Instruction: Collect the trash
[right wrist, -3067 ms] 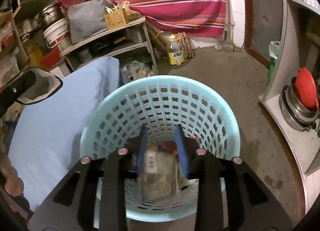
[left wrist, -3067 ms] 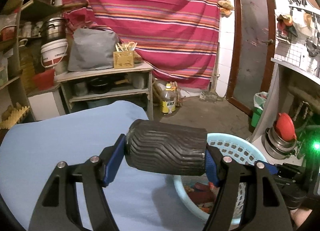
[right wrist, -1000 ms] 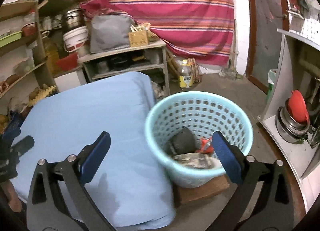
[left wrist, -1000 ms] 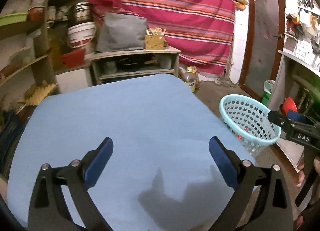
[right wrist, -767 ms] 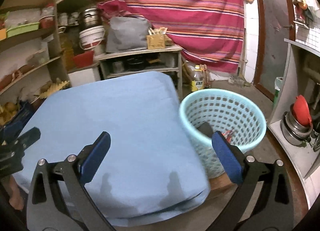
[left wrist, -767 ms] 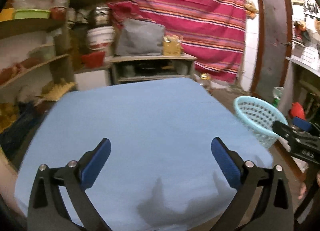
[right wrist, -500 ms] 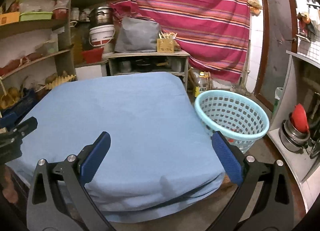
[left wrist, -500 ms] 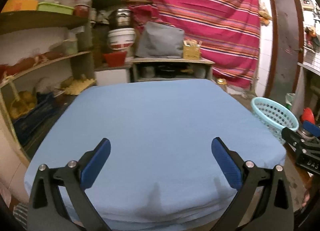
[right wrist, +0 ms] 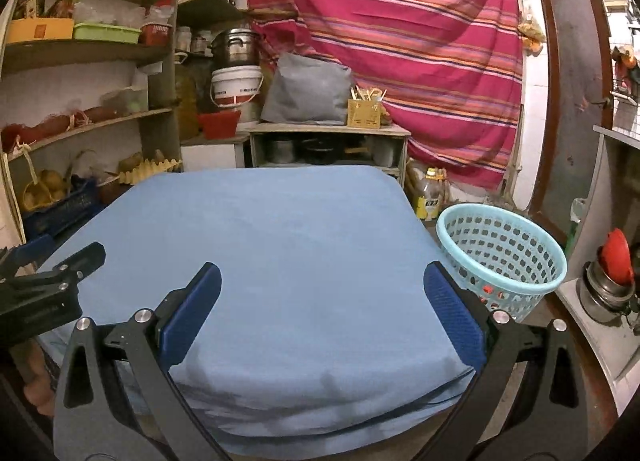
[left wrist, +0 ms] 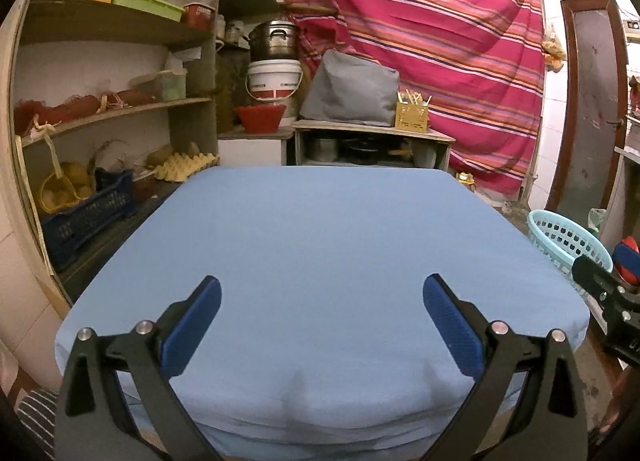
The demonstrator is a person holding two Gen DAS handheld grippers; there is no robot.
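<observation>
A light blue perforated basket (right wrist: pixel 502 257) stands on the floor at the table's right side; something red shows through its holes low down. In the left wrist view the same basket (left wrist: pixel 568 241) sits at the far right. The table is covered by a bare blue cloth (left wrist: pixel 320 253). My left gripper (left wrist: pixel 320 301) hangs open over the near part of the cloth, nothing between its blue pads. My right gripper (right wrist: pixel 320 297) is open too, holding nothing, over the table's near right part. The left gripper (right wrist: pixel 52 281) appears at the left edge of the right wrist view.
Wooden shelves (left wrist: pixel 100 113) packed with boxes, baskets and egg trays line the left wall. A low shelf unit (left wrist: pixel 372 145) with pots stands behind the table under a striped red curtain (left wrist: pixel 432 33). Metal bowls with a red lid (right wrist: pixel 612 273) sit on a counter at right.
Both grippers let their trash go into the basket, opened, and pulled back from it toward the table's near edge. The basket now looks smaller and farther to the right.
</observation>
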